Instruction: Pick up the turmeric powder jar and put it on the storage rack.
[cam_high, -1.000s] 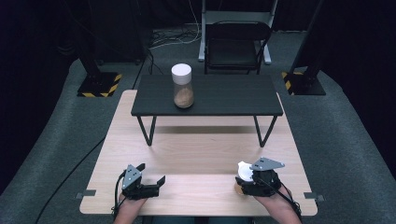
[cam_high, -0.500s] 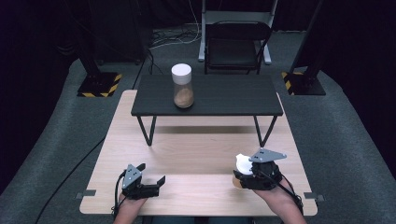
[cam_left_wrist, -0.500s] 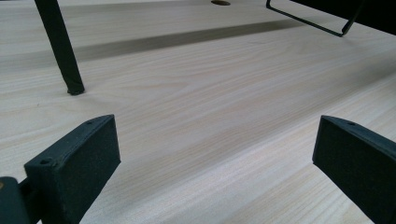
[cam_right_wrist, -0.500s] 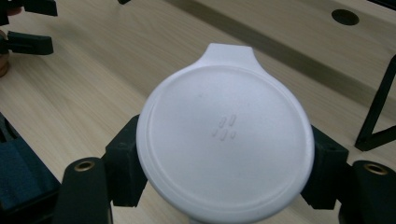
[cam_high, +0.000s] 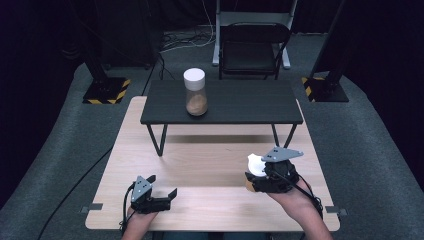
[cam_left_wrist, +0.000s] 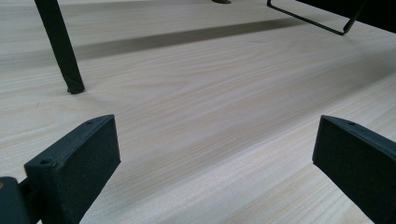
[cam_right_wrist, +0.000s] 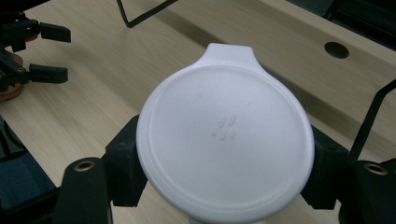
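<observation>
At near edge of wooden table, bottom left of high view: left gripper lying low on the top, held by a hand, jaws spread wide, nothing betw. them. Same in left gripper view: 2 black pads well apart, bare wood betw., 1 thin black leg beyond.

Bottom right of high view: right gripper in the other hand, grey plate on top, pinching a small jar w/ white lid; brownish bit showing under the lid. Jar near table's right front, looks clear of the top. Right gripper view: round white lid w/ a tab at far edge facing camera, 2 pads pressed on opp. sides of it; left gripper seen farther off at upper left.

Farther back: low black shelf on thin legs across table's far part, w/ 2nd jar upright on it, white cap, brown contents in lower part.

Beyond table: black chair on grey floor, yellow-black striped stand bases at sides.
</observation>
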